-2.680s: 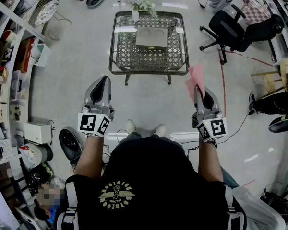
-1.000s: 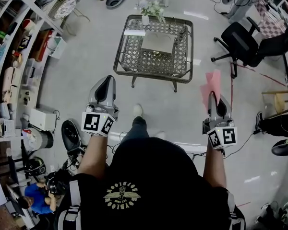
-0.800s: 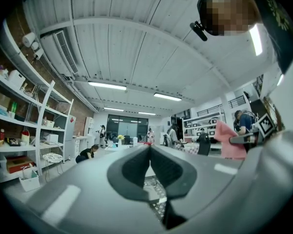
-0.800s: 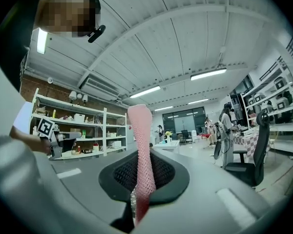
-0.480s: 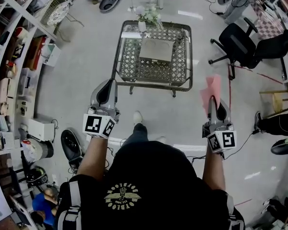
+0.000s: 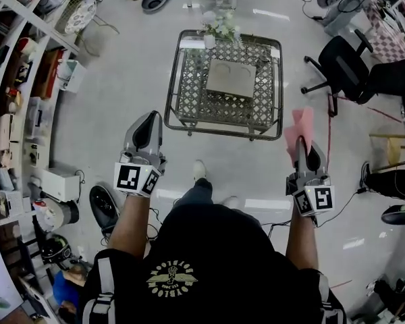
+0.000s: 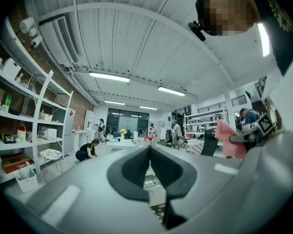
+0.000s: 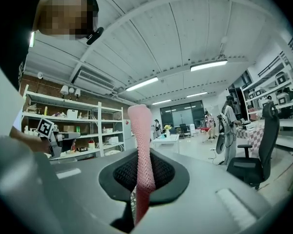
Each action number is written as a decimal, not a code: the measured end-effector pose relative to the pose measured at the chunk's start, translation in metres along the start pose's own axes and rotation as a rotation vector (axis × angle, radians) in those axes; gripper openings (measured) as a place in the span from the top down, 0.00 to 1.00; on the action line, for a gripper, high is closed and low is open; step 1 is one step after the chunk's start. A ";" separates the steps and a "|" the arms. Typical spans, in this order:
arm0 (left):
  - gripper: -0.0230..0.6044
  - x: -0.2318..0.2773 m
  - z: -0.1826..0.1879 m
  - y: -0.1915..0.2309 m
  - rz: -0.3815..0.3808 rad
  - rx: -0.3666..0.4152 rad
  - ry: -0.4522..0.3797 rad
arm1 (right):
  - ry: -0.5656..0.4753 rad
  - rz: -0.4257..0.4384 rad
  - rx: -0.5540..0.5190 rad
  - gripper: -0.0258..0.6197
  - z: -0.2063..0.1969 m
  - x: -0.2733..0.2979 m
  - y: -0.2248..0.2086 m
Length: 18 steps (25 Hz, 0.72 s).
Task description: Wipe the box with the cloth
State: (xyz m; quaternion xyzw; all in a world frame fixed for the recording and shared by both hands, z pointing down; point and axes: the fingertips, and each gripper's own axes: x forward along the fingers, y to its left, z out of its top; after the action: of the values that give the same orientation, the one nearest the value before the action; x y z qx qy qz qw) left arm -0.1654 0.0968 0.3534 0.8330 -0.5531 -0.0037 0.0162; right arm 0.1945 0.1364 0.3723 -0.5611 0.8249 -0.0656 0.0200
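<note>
A flat grey box (image 6: 231,77) lies on a low wire-mesh table (image 6: 178,86) ahead of me. Both grippers are held at waist height, short of the table, over the floor. My right gripper (image 6: 304,143) is shut on a pink cloth (image 6: 300,122), which stands up from its jaws; in the right gripper view the cloth (image 8: 140,145) is pinched between the dark pads. My left gripper (image 6: 151,117) is shut with nothing in it, and in the left gripper view its jaws meet in a thin seam. The pink cloth (image 7: 229,140) also shows at the right of that view.
A vase of flowers (image 6: 214,28) stands at the table's far edge. A black office chair (image 6: 349,63) is at the right and cluttered shelves (image 6: 17,79) run along the left. A dark round object (image 6: 103,206) sits on the floor at my left. A person (image 7: 88,149) crouches far off.
The person has stepped forward, so the table and box lie a little nearer and lower in the head view. Both grippers keep their pose, and the cloth stays held.
</note>
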 end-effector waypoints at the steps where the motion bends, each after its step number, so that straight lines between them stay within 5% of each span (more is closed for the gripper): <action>1: 0.96 0.004 -0.001 0.007 0.004 -0.002 0.004 | 0.002 0.001 -0.002 0.93 0.000 0.009 0.001; 18: 0.96 0.056 -0.005 0.102 -0.033 -0.022 -0.012 | 0.037 -0.045 -0.065 0.93 0.007 0.107 0.038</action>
State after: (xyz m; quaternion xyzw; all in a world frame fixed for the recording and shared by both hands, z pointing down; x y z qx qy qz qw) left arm -0.2372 0.0055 0.3627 0.8417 -0.5393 -0.0147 0.0220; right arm 0.1209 0.0506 0.3644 -0.5786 0.8140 -0.0493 -0.0148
